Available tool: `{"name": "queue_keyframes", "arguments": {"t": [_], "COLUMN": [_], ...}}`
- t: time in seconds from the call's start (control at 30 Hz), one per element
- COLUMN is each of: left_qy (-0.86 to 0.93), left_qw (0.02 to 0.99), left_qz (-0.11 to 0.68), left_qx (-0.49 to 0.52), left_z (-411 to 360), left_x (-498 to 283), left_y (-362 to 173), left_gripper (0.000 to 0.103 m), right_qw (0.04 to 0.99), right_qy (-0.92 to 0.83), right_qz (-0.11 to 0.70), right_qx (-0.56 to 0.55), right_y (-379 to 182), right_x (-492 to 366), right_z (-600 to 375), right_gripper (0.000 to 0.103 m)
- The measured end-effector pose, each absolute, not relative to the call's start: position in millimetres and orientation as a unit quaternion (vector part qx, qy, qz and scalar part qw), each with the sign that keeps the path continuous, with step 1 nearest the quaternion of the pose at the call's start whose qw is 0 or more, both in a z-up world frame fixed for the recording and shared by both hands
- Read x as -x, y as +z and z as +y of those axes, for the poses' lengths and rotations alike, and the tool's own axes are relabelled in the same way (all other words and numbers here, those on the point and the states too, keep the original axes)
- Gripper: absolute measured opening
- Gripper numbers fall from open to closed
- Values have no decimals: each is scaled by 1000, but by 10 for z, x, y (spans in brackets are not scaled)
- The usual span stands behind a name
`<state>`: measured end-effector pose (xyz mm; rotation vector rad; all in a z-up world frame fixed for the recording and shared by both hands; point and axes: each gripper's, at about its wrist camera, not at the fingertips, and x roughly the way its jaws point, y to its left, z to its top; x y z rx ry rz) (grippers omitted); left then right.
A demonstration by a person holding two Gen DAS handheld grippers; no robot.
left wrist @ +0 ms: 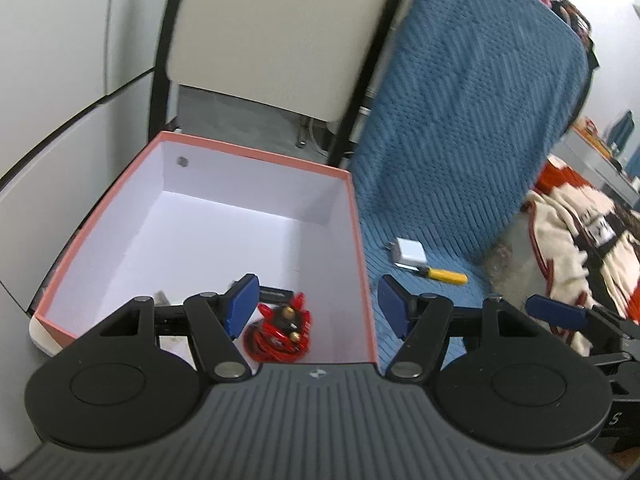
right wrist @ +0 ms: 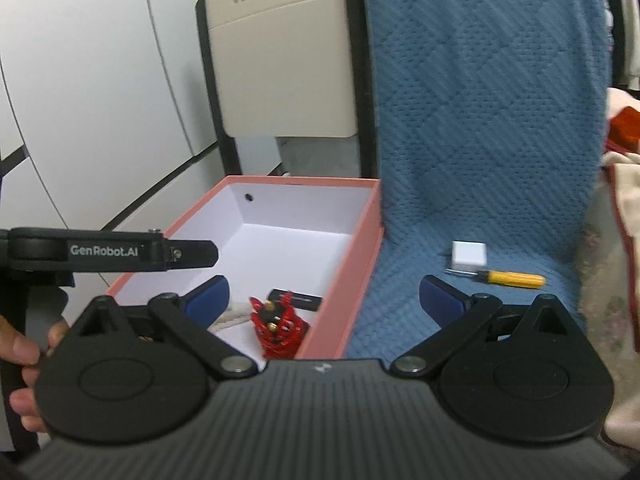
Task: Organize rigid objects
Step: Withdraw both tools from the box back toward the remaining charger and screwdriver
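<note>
A pink box (left wrist: pixel 362 240) with a white inside stands on a blue-covered chair (left wrist: pixel 460 128). In it lie a red coiled cable (left wrist: pixel 282 334), a black flat item (left wrist: pixel 276 292) and a pale rope piece (right wrist: pixel 236 316). A white charger (left wrist: pixel 408 252) and a yellow screwdriver (left wrist: pixel 444 275) lie on the seat right of the box. My left gripper (left wrist: pixel 318 308) is open and empty over the box's near right corner. My right gripper (right wrist: pixel 324 300) is open and empty, straddling the box's right wall (right wrist: pixel 360 248). The same charger (right wrist: pixel 469 255) and screwdriver (right wrist: pixel 512 279) show in the right wrist view.
A beige chair back (left wrist: pixel 276 28) stands behind the box. White cabinet panels (right wrist: pixel 80 100) are at the left. A cream and red garment (left wrist: pixel 576 240) lies at the right. The left gripper's body (right wrist: pixel 112 255) and a hand (right wrist: pixel 28 344) show at the left in the right wrist view.
</note>
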<state>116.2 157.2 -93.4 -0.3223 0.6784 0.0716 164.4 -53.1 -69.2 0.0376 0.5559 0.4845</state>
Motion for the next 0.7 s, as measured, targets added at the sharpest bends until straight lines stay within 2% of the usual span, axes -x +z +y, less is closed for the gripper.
{"name": "queue_keyframes", "arguments": {"t": [0.7], "left_qy": [-34], "left_qw": [927], "left_qz": [359], "left_qx": [99], "left_z": [388], "left_x": [-926], "left_y": [-1162], "left_gripper": [71], "right_qw": [947], "right_qy": [166], "right_qz": [273], "right_qx": [-36], "right_y": [-917], "right_x": [-1015], "right_z": [-1595], "right_gripper": [103]}}
